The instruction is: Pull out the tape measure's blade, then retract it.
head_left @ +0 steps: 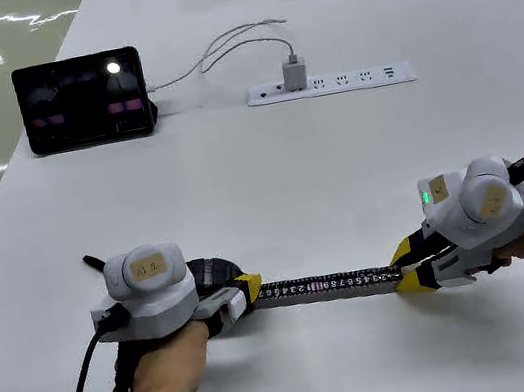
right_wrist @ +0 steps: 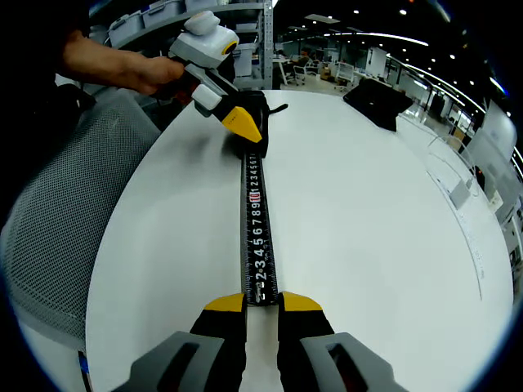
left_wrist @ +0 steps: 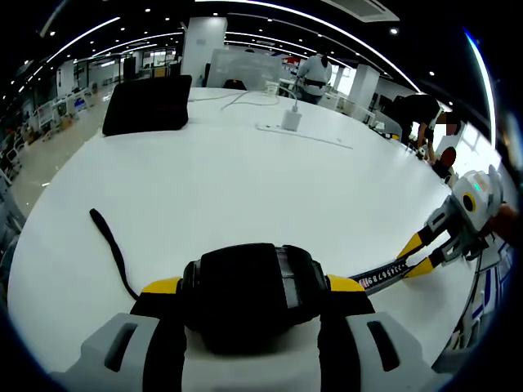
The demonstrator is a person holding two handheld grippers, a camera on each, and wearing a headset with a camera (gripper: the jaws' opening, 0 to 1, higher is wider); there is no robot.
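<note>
I see the black rounded tape measure case (head_left: 212, 268) on the white workbench (head_left: 290, 181), well in front of the long white power strip (head_left: 334, 83). It is clamped between the yellow-tipped jaws of the left gripper (left_wrist: 253, 286), one jaw on each side. Its dark numbered blade (right_wrist: 256, 237) lies drawn out flat on the tabletop, roughly parallel to the power strip. The right gripper (right_wrist: 262, 304) pinches the blade's free end, jaws pressed nearly together. A thin black strap (left_wrist: 114, 255) trails from the case, away from the blade. Beyond the power strip's left end stands a dark tablet (head_left: 83, 101). A white charger block (head_left: 293, 74) is plugged into the strip.
</note>
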